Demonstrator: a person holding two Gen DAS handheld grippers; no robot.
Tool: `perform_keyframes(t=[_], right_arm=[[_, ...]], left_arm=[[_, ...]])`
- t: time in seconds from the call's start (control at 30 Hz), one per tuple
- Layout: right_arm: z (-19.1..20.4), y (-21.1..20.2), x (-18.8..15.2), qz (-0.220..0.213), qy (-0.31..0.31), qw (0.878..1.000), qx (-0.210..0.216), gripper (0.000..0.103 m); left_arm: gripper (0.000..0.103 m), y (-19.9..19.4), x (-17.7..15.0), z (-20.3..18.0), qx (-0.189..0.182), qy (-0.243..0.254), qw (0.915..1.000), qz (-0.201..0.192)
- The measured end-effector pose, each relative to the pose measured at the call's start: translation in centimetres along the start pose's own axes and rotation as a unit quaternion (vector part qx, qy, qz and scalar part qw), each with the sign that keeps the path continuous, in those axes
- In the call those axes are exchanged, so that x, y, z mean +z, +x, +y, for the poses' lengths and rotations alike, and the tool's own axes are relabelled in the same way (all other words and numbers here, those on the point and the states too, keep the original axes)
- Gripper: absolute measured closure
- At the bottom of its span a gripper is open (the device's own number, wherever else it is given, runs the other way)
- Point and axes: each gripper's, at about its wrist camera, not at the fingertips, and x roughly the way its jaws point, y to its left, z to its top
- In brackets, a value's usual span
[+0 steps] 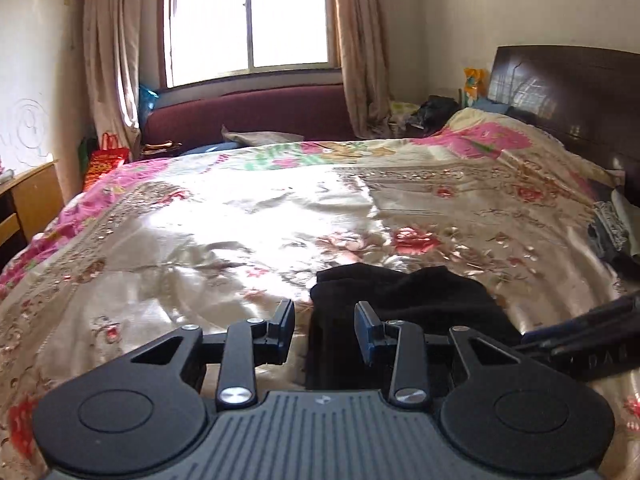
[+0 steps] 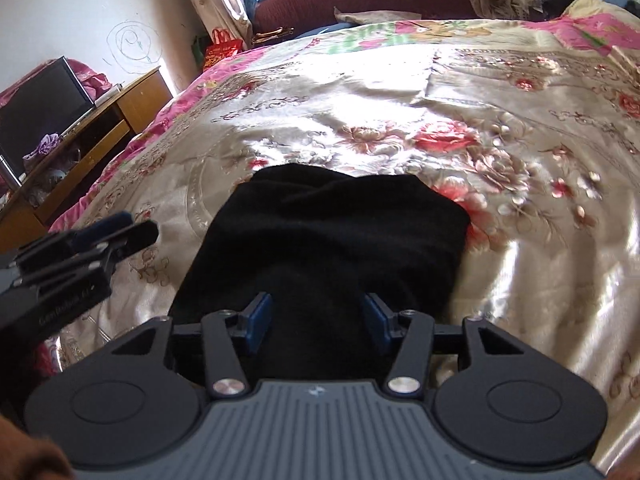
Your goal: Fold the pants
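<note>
A floral bed point(image 2: 460, 92) carries black pants point(image 2: 320, 236); their near end is hidden under both tools; right tool point(image 2: 318, 322) spread above them; left tool point(image 1: 325, 330) spread at their left edge.

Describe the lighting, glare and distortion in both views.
Left wrist view: the window is blown out white, sun glare washes the bedspread, and the fisheye bends the walls. Right wrist view: glare on the bedspread, and the black pants lose fold detail; the edges curve strongly.
</note>
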Motion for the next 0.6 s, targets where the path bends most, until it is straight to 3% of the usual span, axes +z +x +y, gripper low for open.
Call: perform_keyframes(t=[0.07, 0.2, 0.27, 0.4, 0.5, 0.6], right_arm=[[0.0, -0.6, -1.7, -0.013, -0.006, 1.0, -0.013, 0.053], [0.7, -0.6, -3.9, -0.013, -0.009, 1.0, -0.009, 0.054], [1.0, 0.4, -5.1, 0.002, -0.012, 1.0, 0.0, 0.054], [1.6, 0.5, -6.0, 0.008, -0.04, 0.999, 0.028, 0.054], [-0.5, -1.1, -4.6, 0.002, 0.02, 0.997, 0.073, 0.057], [-3.6, -2.6, -3.1, -0.032, 0.073, 0.994, 0.074, 0.055]], left_arm=[[0.054, 2.8, -0.1, -1.4, -0.017, 0.025, 0.9993, 0.022], [0.053, 7.9, -0.9, -3.6, 0.012, 0.1, 0.992, 0.077], [0.053, 9.7, -1.6, -3.5, 0.016, 0.111, 0.9894, 0.093], [0.052, 9.0, -1.2, -4.2, 0.026, 0.136, 0.9857, 0.096], [0.052, 7.2, -0.3, -4.6, 0.042, 0.149, 0.9844, 0.085], [0.053, 4.3, 0.6, -4.7, 0.05, 0.15, 0.9858, 0.055]])
